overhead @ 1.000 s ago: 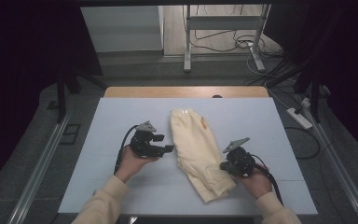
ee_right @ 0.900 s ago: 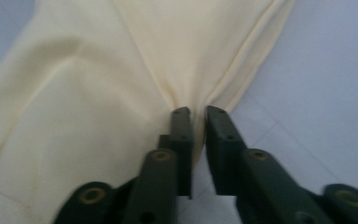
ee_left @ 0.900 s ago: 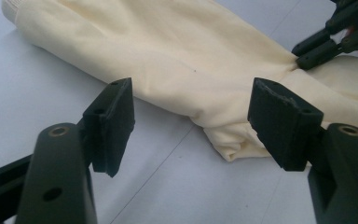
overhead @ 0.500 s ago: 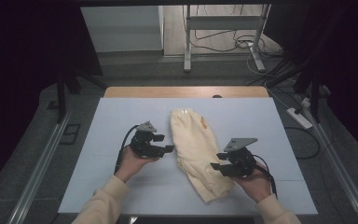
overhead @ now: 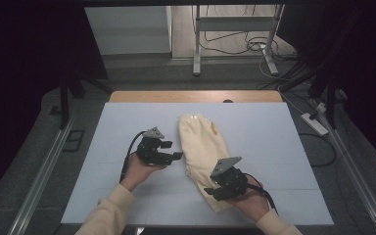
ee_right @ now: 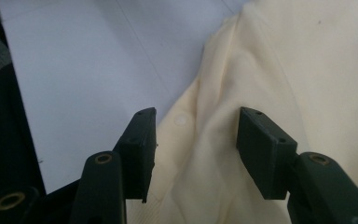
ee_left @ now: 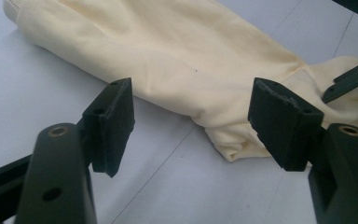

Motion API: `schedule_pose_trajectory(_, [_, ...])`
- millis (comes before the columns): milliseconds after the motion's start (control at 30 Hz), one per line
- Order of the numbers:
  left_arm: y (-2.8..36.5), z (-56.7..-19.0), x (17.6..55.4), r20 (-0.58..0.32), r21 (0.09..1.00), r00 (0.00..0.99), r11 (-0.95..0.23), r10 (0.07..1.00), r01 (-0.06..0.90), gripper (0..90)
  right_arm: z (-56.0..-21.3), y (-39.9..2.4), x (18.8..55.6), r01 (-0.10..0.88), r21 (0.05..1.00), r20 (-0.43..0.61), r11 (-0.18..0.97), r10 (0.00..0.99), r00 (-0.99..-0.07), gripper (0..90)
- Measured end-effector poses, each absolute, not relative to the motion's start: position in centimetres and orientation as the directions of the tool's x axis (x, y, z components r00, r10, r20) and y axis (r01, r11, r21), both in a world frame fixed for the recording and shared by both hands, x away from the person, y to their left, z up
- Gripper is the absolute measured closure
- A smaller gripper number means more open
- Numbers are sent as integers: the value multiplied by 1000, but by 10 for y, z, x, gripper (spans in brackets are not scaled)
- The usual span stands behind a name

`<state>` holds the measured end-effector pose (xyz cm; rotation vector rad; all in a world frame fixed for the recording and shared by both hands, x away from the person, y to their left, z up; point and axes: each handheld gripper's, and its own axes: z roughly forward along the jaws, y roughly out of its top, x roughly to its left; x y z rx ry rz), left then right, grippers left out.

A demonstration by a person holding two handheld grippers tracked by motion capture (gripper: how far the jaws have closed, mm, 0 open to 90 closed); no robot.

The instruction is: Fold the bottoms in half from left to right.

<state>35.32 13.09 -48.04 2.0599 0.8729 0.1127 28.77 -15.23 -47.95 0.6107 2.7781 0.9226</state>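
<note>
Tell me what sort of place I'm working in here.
Probably a lab or recording bay, not a home: a pale blue work table with a cream garment on it, dark curtained sides, loose cables and a metal stand behind.

A pale blue table top (overhead: 127,127) with a wooden far edge stood over grey floor (overhead: 142,73); cables (overhead: 245,46) trailed beyond, darkness at both sides
</note>
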Motion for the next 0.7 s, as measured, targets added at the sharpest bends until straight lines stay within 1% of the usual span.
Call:
schedule_pose_trajectory(133, [131,-481,353,-229,751,750,-378,621,542,318,-486,-155,293,360,589,-7,724,450,-893,468])
schedule_pose_trajectory(267, [130,-481,353,-230,750,750,-379,620,542,317,-495,-155,298,393,546,-14,740,477,-879,446])
schedule_pose_trajectory(367, [131,-481,353,-230,750,749,-377,622,544,317,-499,-155,300,400,529,-22,748,483,-875,455])
schedule_pose_trajectory(567, [131,-482,353,-231,747,748,-379,622,546,317,-500,-155,301,398,514,-46,760,487,-872,549])
schedule_pose_trajectory(700, [130,-482,353,-231,748,748,-379,622,545,317,-500,-155,302,378,512,-61,771,472,-880,663])
